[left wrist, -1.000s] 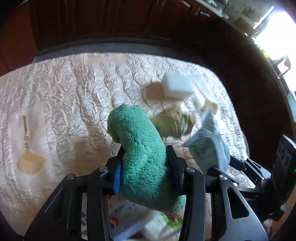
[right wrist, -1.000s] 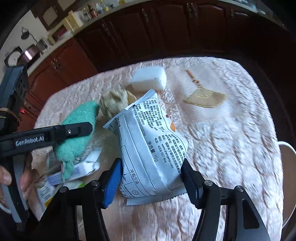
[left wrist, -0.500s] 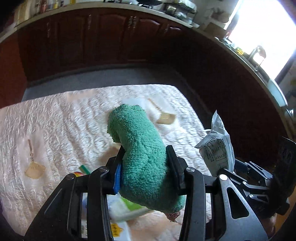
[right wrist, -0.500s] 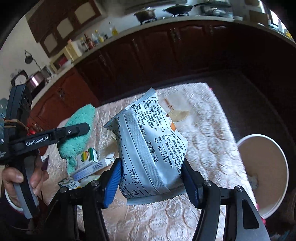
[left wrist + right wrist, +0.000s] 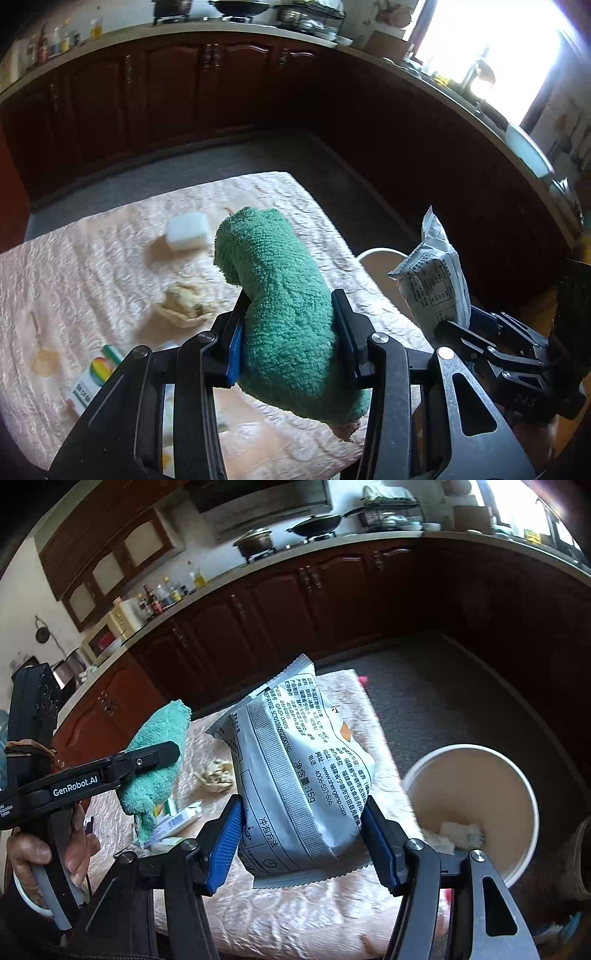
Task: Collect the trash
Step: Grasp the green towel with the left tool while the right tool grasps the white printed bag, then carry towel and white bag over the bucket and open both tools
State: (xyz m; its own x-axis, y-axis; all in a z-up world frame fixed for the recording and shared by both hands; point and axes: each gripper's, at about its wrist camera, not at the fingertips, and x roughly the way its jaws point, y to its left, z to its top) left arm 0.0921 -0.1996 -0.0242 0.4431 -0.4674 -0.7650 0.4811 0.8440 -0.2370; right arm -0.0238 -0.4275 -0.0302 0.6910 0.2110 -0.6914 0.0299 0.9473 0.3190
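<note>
A rolled green terry cloth is being pinched between the pads of the left gripper, held clear above the quilted tablecloth; a silver printed snack packet is being clamped at its lower half by the right gripper, raised above the table's edge; a white trash bucket is being shown on the floor just beside the table, crumpled paper lying inside; a white block, a crumpled tissue and a small box with rainbow print are being left on the cloth; the left tool's handle is being gripped by a hand.
</note>
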